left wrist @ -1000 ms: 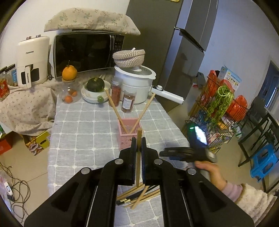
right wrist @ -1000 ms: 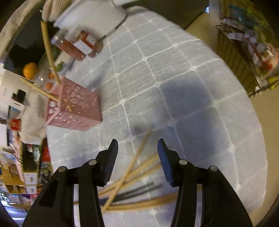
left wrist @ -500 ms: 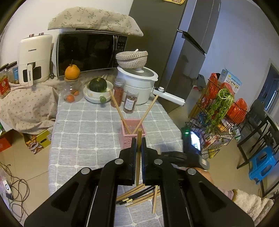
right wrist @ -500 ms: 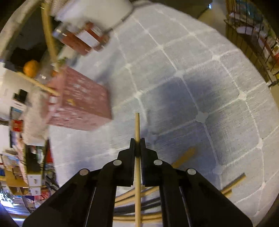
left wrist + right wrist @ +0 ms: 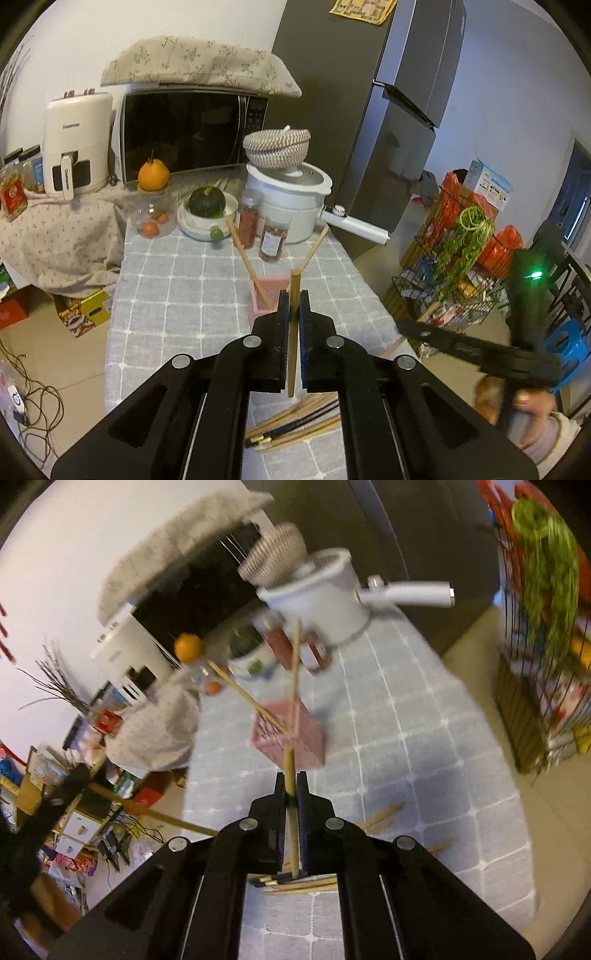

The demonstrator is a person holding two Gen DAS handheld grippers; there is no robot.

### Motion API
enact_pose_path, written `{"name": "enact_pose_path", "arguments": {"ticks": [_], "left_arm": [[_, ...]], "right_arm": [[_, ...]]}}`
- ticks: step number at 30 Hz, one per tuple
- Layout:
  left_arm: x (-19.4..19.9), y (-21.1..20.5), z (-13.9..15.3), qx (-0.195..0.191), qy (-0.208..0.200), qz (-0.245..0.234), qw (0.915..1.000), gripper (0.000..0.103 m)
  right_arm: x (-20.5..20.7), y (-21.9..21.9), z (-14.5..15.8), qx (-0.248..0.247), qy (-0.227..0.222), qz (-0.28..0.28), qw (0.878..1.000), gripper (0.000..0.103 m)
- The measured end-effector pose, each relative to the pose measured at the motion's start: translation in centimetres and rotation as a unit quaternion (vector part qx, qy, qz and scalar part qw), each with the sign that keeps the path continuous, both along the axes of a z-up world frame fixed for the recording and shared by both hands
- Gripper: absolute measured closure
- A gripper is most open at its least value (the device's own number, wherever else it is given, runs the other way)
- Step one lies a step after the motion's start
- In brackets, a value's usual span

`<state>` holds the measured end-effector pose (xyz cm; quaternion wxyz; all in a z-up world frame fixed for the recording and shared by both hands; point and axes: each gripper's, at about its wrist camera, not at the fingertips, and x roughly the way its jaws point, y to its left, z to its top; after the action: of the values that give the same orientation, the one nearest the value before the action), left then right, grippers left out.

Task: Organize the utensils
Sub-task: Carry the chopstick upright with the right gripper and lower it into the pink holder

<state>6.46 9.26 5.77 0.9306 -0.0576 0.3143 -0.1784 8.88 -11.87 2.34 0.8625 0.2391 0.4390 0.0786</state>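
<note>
Since a second earlier, when its jaws stood apart over the loose chopsticks, my right gripper [image 5: 291,797] had closed on one wooden chopstick [image 5: 291,775] and risen clear of the table, so its view now took in the pink holder [image 5: 295,734] from higher up. That chopstick ran up between the pinched jaws, its upper end crossing in front of the holder. My left gripper [image 5: 294,310] had scarcely shifted; its jaws were pressed onto another wooden chopstick [image 5: 294,332], which stood nearly upright between them, its top poking above the fingertips. Beyond it, the pink holder [image 5: 267,291] sat on the grey checked tablecloth [image 5: 177,295] with two wooden chopsticks [image 5: 247,258] leaning outward from it in a V. Loose chopsticks [image 5: 295,424], several wooden and a dark pair, lay in a heap on the cloth near the table's front edge, below both grippers. At the far end of the table stood two spice jars [image 5: 271,240], a white electric pot [image 5: 291,206] topped by a woven basket [image 5: 277,146], a bowl with a green squash [image 5: 207,201] and a glass jar carrying an orange [image 5: 153,174]. From the left view, my right hand [image 5: 517,410] showed blurred at the lower right.
</note>
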Motion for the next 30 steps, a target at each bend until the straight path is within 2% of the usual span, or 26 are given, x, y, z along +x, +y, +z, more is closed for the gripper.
{"name": "enact_pose_path", "arguments": {"ticks": [9, 15, 20, 25, 28, 29, 30], "left_arm": [[4.4, -1.5, 4.8, 0.015, -0.034, 0.027, 0.9990, 0.099], [7.9, -2.2, 5.8, 0.016, -0.044, 0.050, 0.9977, 0.099], [10.8, -2.4, 4.0, 0.016, -0.032, 0.068, 0.9970, 0.099], [13.6, -2.8, -0.2, 0.026, 0.008, 0.076, 0.9967, 0.098], [14.1, -2.9, -2.2, 0.030, 0.025, 0.064, 0.9972, 0.098], [14.0, -2.9, -2.6, 0.028, 0.026, 0.062, 0.9973, 0.096], [13.9, -2.7, -2.6, 0.028, 0.024, 0.064, 0.9973, 0.089]], "right_arm": [[1.8, -3.7, 8.1, 0.009, -0.067, -0.029, 0.997, 0.097], [4.0, -4.6, 10.2, 0.009, -0.093, -0.039, 0.995, 0.097], [5.7, -4.6, 9.6, 0.009, -0.101, -0.044, 0.994, 0.097], [7.7, -4.0, 8.1, 0.014, -0.098, -0.042, 0.994, 0.097], [8.7, -3.5, 7.0, 0.012, -0.093, -0.042, 0.995, 0.097], [8.9, -3.3, 6.8, 0.008, -0.093, -0.042, 0.995, 0.097], [9.2, -3.1, 6.5, 0.005, -0.094, -0.042, 0.995, 0.097]]}}
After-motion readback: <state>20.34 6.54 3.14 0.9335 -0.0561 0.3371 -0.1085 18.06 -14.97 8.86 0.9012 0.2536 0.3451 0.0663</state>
